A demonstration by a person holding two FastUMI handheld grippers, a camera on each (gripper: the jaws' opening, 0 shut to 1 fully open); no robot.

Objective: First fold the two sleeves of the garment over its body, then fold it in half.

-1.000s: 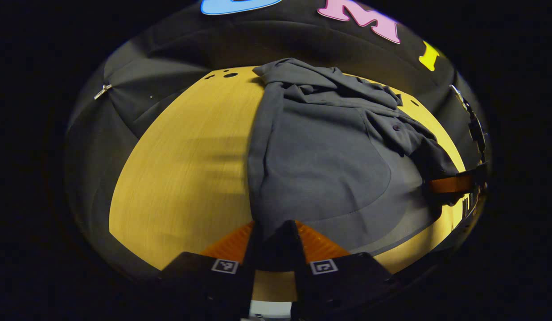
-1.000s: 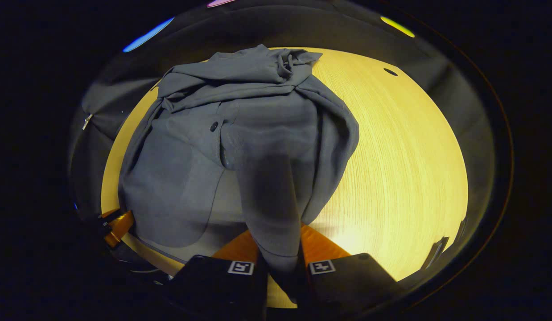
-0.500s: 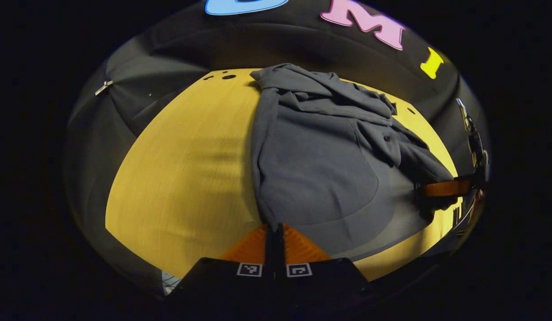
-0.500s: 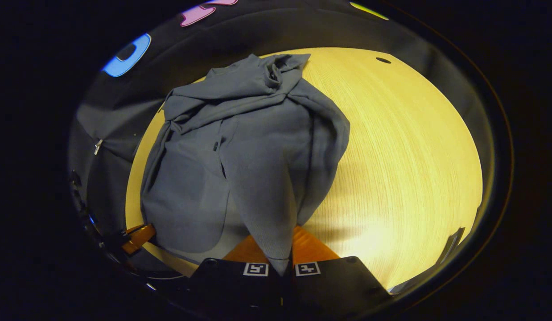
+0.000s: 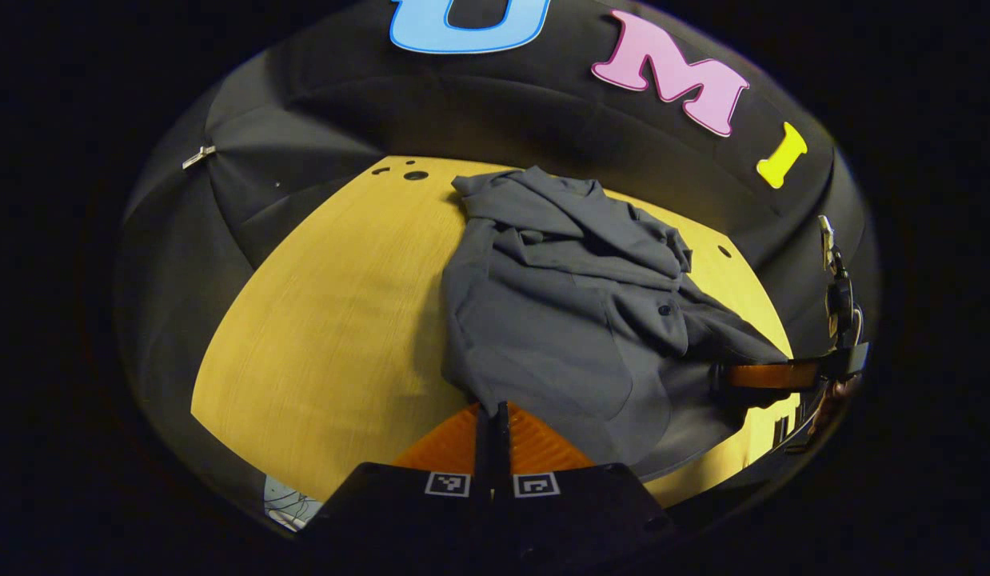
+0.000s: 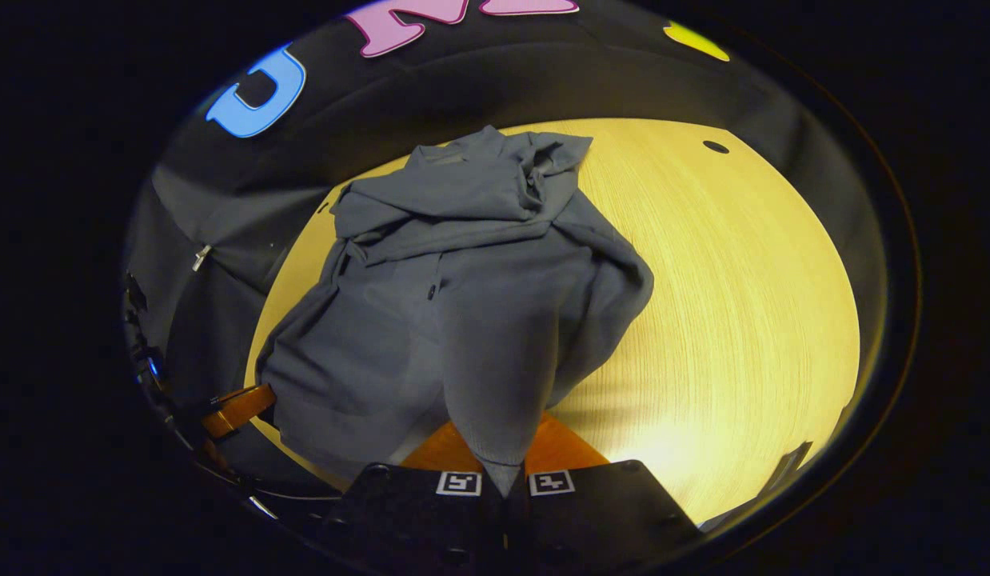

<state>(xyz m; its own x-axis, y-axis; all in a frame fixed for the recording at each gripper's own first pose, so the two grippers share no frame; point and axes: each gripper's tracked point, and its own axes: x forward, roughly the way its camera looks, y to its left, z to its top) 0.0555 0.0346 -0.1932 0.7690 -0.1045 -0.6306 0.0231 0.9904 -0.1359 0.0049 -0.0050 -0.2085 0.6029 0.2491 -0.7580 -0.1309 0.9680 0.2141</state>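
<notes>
L gripper [image 5: 493, 412] fingers together, clamped on hem edge of garment [image 5: 567, 320]. R gripper [image 6: 504, 472] fingers together, pinching a cloth fold. Garment: dark grey buttoned shirt, rumpled, collar bunched at far end, on yellow wood table [image 5: 327, 320], near edge lifted.

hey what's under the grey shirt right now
The grey shirt lies on the yellow wooden table, which shows bare on both sides of it. Both grippers, left and right, pinch its near hem. Anything else beneath the cloth is covered.
</notes>
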